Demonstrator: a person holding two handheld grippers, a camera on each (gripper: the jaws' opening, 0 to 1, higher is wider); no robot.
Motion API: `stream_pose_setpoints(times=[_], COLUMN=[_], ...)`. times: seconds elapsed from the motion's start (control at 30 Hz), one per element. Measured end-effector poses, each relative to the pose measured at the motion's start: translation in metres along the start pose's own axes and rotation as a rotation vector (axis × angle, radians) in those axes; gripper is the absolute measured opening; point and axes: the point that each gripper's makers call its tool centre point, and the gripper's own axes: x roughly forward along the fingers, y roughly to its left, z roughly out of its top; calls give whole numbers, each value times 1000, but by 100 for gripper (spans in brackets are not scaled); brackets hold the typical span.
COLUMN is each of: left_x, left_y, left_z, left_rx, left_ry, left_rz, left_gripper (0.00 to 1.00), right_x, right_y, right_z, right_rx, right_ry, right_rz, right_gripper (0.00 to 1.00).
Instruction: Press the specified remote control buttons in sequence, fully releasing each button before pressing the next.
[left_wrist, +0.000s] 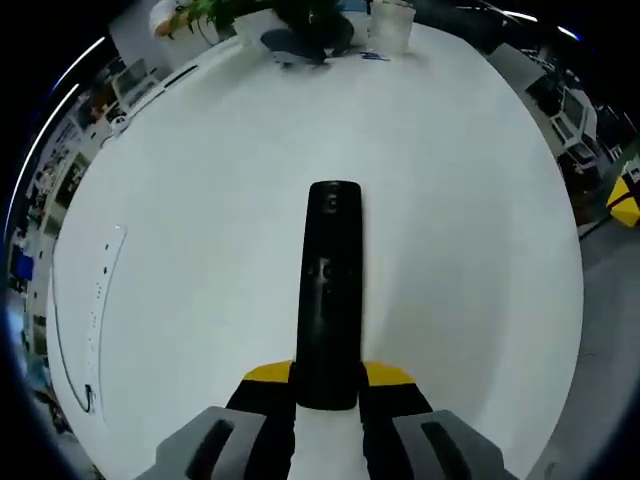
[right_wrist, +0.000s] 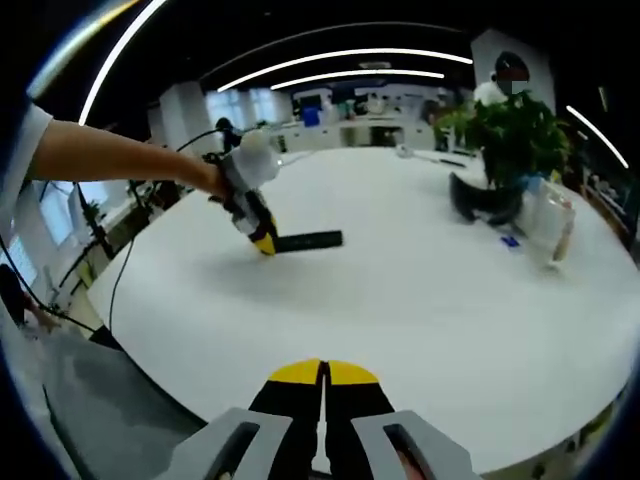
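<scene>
My left claw (left_wrist: 327, 392) is clamping the near end of the black remote (left_wrist: 331, 290); my right claw (right_wrist: 323, 378) is clenched on nothing.

In the left gripper view the remote is running straight out from between my yellow-tipped jaws, lying along the white table (left_wrist: 200, 200), and its buttons are showing only as faint marks on the dark face; a thin white strip (left_wrist: 100, 300) is lying by the table's edge, and a potted plant (left_wrist: 290, 20) is standing at the far side. The right gripper view is looking across the same table (right_wrist: 400, 300) from well apart: there my arm (right_wrist: 120, 155) is reaching in, my left claw (right_wrist: 262, 240) is gripping the remote (right_wrist: 308, 241), and the plant (right_wrist: 510, 140) is standing beside a clear jar (right_wrist: 548, 225).
</scene>
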Motion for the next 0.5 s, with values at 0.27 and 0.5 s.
stream_pose_setpoints(times=[0.27,0.5], left_x=[-2,-4], left_y=[-20,-38], left_z=[-8,-16], left_rx=[10,-3], left_ry=[7,-1], left_rz=[-2,2], left_gripper=[23,23], right_x=[-1,-1], right_y=[-1,-2], right_z=[2,3], right_rx=[-7,-12], right_ry=[-10,-17], right_rz=[-8,-16], right_gripper=[0,0])
